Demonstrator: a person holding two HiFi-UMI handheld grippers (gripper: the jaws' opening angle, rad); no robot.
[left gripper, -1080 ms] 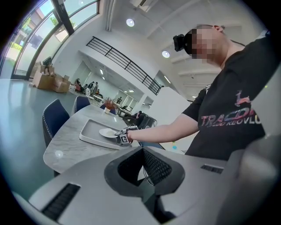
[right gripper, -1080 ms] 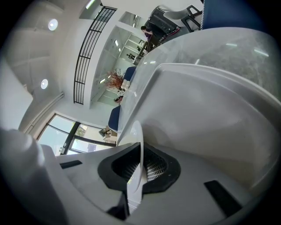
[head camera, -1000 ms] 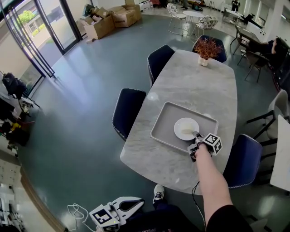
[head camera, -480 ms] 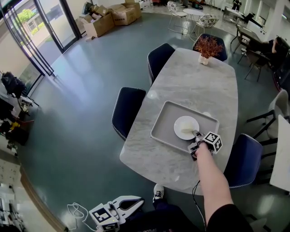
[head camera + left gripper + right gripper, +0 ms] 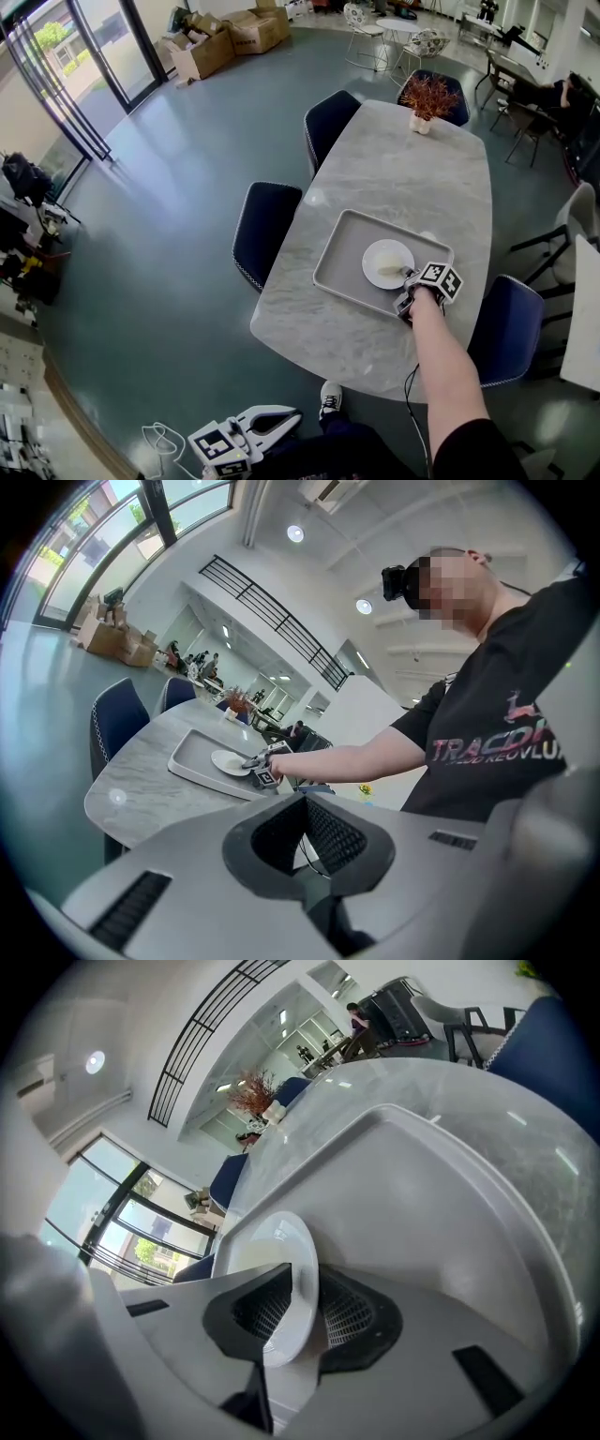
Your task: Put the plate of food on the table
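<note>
Pinching the near rim of the plate point(image 5: 386, 262), the right gripper point(image 5: 407, 278) has its jaws closed on the white edge; the right gripper view shows that edge wedged between the dark ribbed pads point(image 5: 258, 1312). The plate, with a pale smear of food I cannot identify, sits inside the grey tray point(image 5: 342, 258) toward the tray's 4 o'clock corner. Whether it rests on the tray floor or is just raised, I cannot tell. The tray lies on the marble table point(image 5: 412, 178), well apart from the potted plant point(image 5: 428, 98) at the 12 o'clock end. An edge grip probably suits clearing the tray's raised lip before setting the plate on bare stone. The left gripper point(image 5: 284, 419) hangs low at 7 o'clock beside the person, jaws apart with nothing between them, likely parked clear of the reach.
</note>
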